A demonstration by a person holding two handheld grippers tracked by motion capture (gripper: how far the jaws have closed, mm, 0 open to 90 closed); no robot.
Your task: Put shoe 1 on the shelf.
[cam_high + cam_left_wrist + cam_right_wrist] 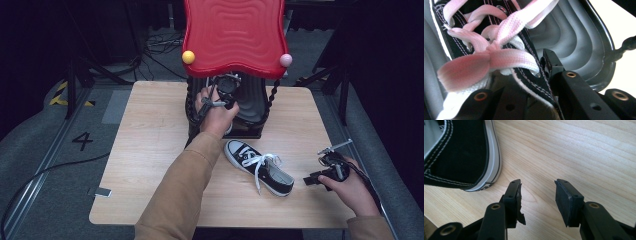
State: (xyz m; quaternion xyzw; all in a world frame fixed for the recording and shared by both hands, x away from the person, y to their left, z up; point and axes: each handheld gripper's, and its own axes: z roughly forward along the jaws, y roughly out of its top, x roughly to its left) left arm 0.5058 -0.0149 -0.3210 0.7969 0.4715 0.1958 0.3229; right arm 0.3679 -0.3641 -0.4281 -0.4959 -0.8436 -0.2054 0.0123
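A person's left gripper [223, 95] reaches under a red-topped rack [234, 35], its fingers around the edge of a black sneaker [486, 45] on the rack's grey shelf [574, 37], while the right gripper [537, 195] rests fingers apart and empty beside a second sneaker [257, 167] on the counter [150, 150].

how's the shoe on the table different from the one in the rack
The shoe on the table lies in the open on bare wood, with neither gripper on it; its laces trail loose. The shoe in the rack sits on a grey shelf with its laces knotted, between the left gripper jaws. Both are black with white laces.
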